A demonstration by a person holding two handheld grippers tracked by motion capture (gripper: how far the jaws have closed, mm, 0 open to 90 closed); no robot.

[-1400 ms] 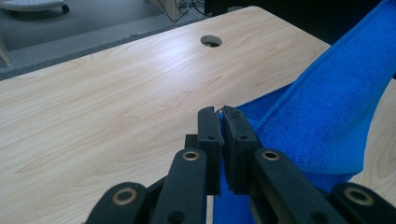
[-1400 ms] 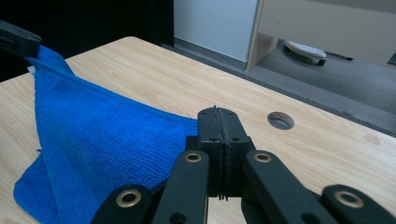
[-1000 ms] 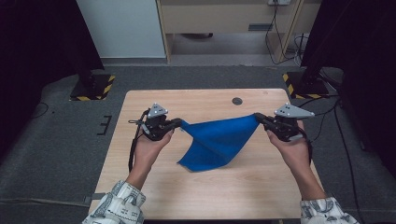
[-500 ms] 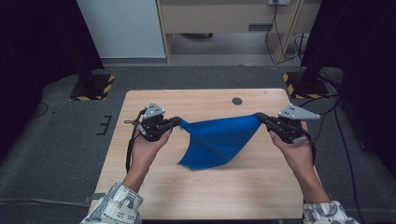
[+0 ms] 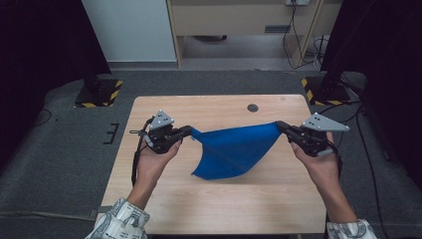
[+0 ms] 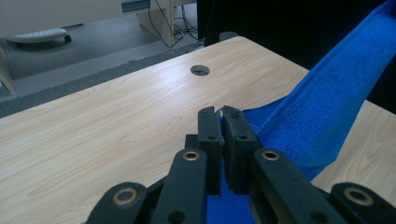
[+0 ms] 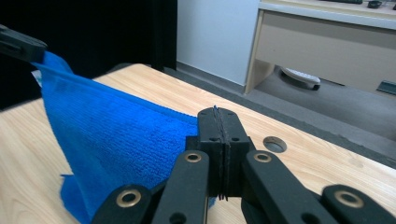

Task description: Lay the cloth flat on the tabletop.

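The table (image 5: 164,199) is my landmark. Above its middle I hold the blue cloth (image 5: 234,149) stretched by two corners, its top edge taut and its lower point sagging to touch the tabletop nearer my body. My left gripper (image 5: 191,131) is clenched on the corner over the table's left half, and my right gripper (image 5: 278,124) is clamped tight on the opposite corner over the right half. In the left gripper view only a thin bit of hem sits between the jaws, so if I pull my hands farther apart that corner could slip free and the cloth would drop in a heap. The small round hole (image 5: 253,107) sits near the table's far edge, beyond the cloth.
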